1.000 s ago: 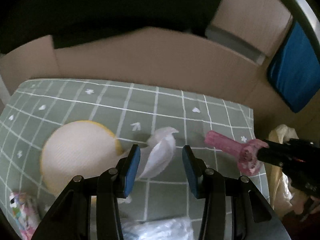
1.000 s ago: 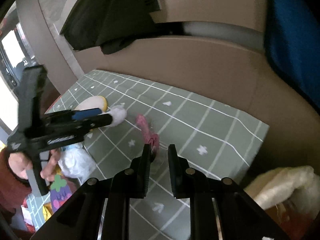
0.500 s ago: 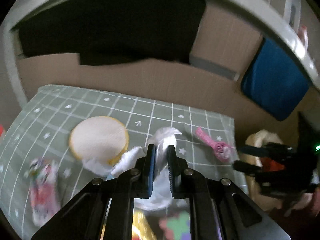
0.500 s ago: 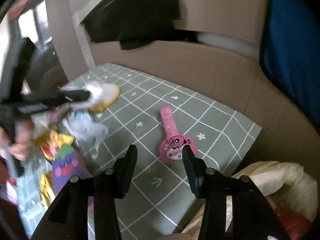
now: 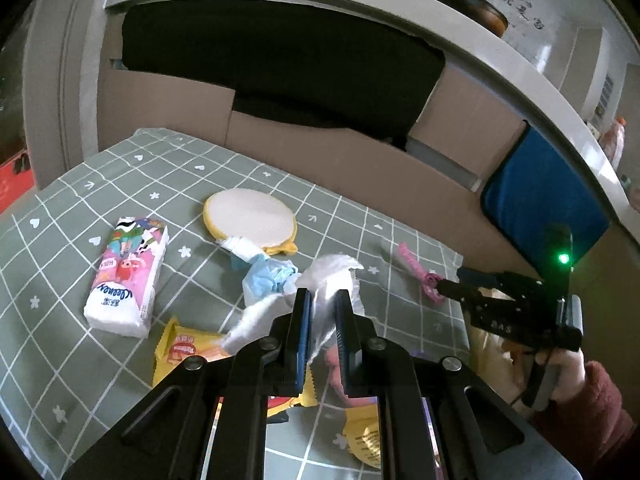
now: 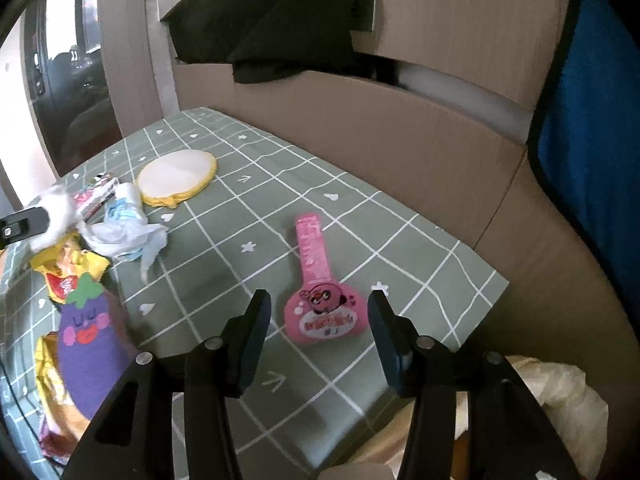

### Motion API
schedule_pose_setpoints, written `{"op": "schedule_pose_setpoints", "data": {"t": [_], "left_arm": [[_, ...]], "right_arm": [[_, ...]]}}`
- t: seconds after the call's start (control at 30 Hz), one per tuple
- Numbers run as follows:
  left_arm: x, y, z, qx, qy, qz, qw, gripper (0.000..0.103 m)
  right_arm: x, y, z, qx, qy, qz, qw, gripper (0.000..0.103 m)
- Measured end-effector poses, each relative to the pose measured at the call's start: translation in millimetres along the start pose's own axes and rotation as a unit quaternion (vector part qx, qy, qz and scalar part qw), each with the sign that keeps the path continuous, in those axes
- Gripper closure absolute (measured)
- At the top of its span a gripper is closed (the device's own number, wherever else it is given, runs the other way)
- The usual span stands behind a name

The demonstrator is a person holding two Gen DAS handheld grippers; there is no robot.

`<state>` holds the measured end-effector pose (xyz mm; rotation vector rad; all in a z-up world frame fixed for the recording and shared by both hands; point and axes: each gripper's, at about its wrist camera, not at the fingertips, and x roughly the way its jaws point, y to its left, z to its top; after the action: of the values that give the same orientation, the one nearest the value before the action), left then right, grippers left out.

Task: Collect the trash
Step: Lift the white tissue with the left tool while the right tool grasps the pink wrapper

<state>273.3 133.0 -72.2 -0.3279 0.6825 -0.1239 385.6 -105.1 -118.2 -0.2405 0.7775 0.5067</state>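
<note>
My left gripper point(image 5: 322, 304) is shut on a crumpled white tissue point(image 5: 334, 280) and holds it above the green checked tablecloth point(image 5: 120, 184). In the right wrist view the tissue point(image 6: 56, 208) shows at the far left in the left gripper's tip. My right gripper point(image 6: 318, 314) is open and empty, low over a pink paddle-shaped packet point(image 6: 320, 300) near the table's right edge; the packet point(image 5: 416, 272) also shows in the left wrist view. A crumpled blue and white wrapper point(image 5: 266, 276) lies on the cloth, also seen from the right wrist point(image 6: 124, 228).
A tissue pack point(image 5: 126, 276), a round yellow-rimmed pad point(image 5: 250, 218), yellow snack wrappers point(image 5: 188, 348) and a purple eggplant toy point(image 6: 90, 340) lie on the cloth. A plastic-lined bag point(image 6: 556, 392) hangs off the table's right edge. Cardboard walls point(image 6: 400, 128) stand behind.
My left gripper closed on the white tissue and lifted it up and back from the cloth. My right gripper let go of the pink packet, opened wide and drew back.
</note>
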Motion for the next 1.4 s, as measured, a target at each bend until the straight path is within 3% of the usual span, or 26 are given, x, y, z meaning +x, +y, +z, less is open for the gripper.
{"op": "schedule_pose_setpoints", "data": {"t": [0.07,0.33,0.47,0.57,0.67,0.93,1.4], "left_arm": [[1,4,0,-0.011,0.001,-0.004,0.9999,0.090],[1,9,-3,-0.022,0.000,-0.010,0.9997,0.090],[3,12,-4,-0.032,0.003,-0.013,0.9994,0.090],[2,11,-3,-0.030,0.001,-0.011,0.9995,0.090],[0,6,-1,-0.025,-0.003,-0.010,0.9996,0.090],[-20,-27,11,0.018,-0.041,-0.003,0.9990,0.090],[-58,-129,21,0.110,-0.087,-0.024,0.9898,0.090]], "right_arm": [[5,-3,3,0.013,0.004,0.017,1.000,0.054],[35,-1,9,0.013,0.067,-0.016,0.998,0.051],[41,1,6,0.013,0.079,-0.035,0.996,0.051],[33,4,4,0.011,0.062,-0.049,0.997,0.053],[15,7,4,0.021,0.042,-0.035,0.998,0.054],[-63,27,10,0.014,-0.029,-0.037,0.999,0.054],[-197,0,-6,0.067,-0.144,-0.073,0.985,0.054]]}}
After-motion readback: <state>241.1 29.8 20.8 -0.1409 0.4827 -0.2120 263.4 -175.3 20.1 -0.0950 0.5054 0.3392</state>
